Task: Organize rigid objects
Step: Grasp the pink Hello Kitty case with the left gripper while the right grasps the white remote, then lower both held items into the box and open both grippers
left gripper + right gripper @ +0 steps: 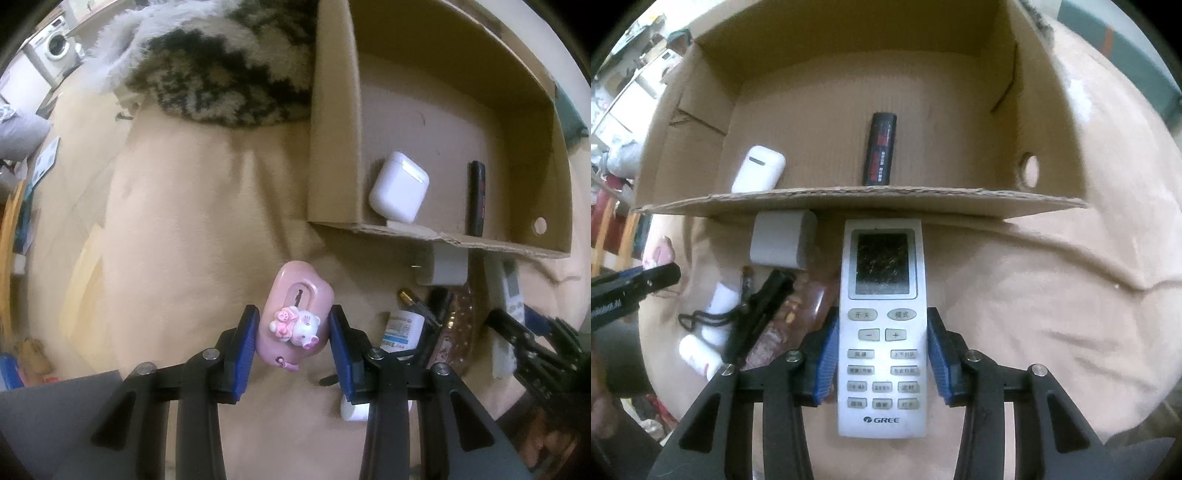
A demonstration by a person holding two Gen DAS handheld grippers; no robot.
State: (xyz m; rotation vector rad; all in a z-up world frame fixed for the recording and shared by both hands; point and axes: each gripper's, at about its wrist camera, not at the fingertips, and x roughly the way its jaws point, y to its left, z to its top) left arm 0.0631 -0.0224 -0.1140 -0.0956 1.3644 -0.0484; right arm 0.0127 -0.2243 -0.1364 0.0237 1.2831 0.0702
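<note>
My left gripper (293,332) is shut on a pink case (295,295) with a small white cat figure on it, held clear of the beige cover. My right gripper (882,347) points down at a white air-conditioner remote (882,280) lying face up just before the box, and its blue pads press on the remote's two long edges. The open cardboard box (849,201) holds a white earbud case (759,173) and a black tube (881,155). In the left wrist view the same box (332,110) stands at the upper right.
Left of the remote lies a pile: a white charger block (783,240), small white bottles (698,354), a black item with a cord (764,306) and a brownish bottle (812,306). A furry black-and-white blanket (229,74) lies beside the box on the beige cover (184,221).
</note>
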